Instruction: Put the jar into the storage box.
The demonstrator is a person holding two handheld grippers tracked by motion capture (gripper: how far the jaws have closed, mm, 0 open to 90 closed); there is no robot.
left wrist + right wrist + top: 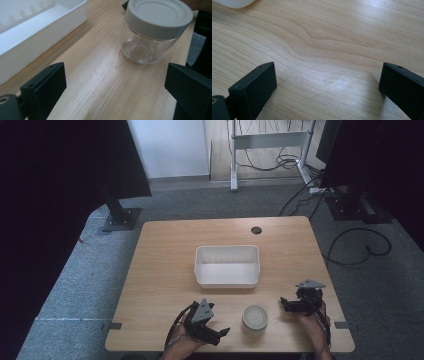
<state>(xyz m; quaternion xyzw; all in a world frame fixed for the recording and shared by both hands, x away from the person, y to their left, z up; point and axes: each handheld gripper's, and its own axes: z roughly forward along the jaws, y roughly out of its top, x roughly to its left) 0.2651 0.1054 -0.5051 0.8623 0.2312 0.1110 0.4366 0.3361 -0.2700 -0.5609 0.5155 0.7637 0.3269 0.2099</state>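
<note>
A clear glass jar with a grey lid stands upright near the table's front edge, between my two grippers. My left gripper is just left of it, open and empty, pointing right toward it. The left gripper view has the jar a little ahead of the wide-apart jaws, right of centre. My right gripper hovers to the jar's right, open, with bare wood between its jaws. A white rectangular bin sits empty at the table's middle.
The wooden table has a dark cable hole near its far edge. The white bin's wall lies left of the left gripper. Black stands, a white frame and cables are on the grey floor beyond the table.
</note>
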